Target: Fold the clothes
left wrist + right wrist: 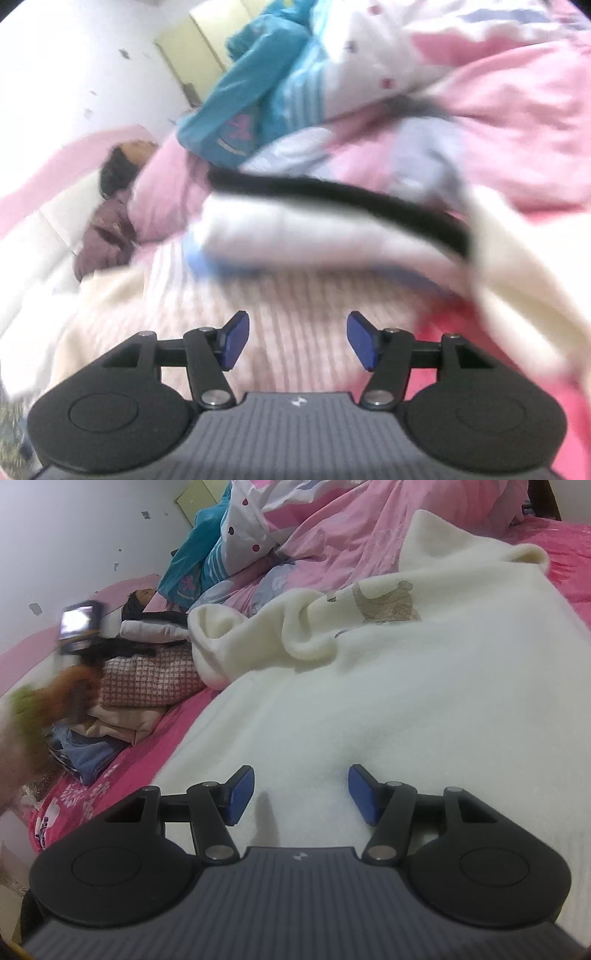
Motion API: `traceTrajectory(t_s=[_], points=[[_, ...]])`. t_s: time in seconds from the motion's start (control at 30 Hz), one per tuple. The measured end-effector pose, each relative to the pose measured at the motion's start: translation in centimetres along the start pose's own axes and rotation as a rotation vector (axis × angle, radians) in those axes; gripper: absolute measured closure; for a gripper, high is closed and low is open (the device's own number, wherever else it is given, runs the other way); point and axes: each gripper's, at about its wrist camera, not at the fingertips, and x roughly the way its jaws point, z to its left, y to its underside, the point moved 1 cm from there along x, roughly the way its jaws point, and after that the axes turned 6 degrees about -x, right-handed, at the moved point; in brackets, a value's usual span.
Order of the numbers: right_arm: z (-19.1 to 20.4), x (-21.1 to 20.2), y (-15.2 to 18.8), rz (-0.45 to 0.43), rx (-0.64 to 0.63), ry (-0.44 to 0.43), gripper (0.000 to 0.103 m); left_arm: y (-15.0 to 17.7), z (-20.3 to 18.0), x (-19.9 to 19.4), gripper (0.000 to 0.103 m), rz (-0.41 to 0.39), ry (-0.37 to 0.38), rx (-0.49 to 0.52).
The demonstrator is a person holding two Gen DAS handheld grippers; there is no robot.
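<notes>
Cream fleece garment (pixel 388 686) spread directly ahead of right gripper (pixel 301 794), bunched at far end. Both sets of fingers apart, holding nothing; left gripper (pixel 298 339) off beside stack

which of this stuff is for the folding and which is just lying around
For the job: cream garment; folded stack; left gripper and right gripper, both with jaws open.

Lying about: pink duvet; teal jacket; doll.

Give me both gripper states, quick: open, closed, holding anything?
Left gripper: open, holding nothing, above a pink-and-white checked folded garment.
Right gripper: open, empty, over the cream fleece garment.
</notes>
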Motion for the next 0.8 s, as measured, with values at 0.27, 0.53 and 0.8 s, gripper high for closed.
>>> traceTrajectory(t_s=[0.27, 0.53, 0.8], points=[[0.4, -0.4, 0.4, -0.013, -0.022, 0.020, 0.047, 7.9, 1.7, -14.2, 0.036, 0.085, 0.349, -0.088], [0.0, -4.2, 1.1, -0.111, -0.049, 0.065, 0.046, 11.5, 2.2, -20.1, 0.055, 0.307, 0.662, -0.268], [-4.0, -6.5, 0.3, -0.205, 0.166, -0.009, 0.046, 6.4, 10.3, -31.4, 0.050, 0.273, 0.665, -0.379]])
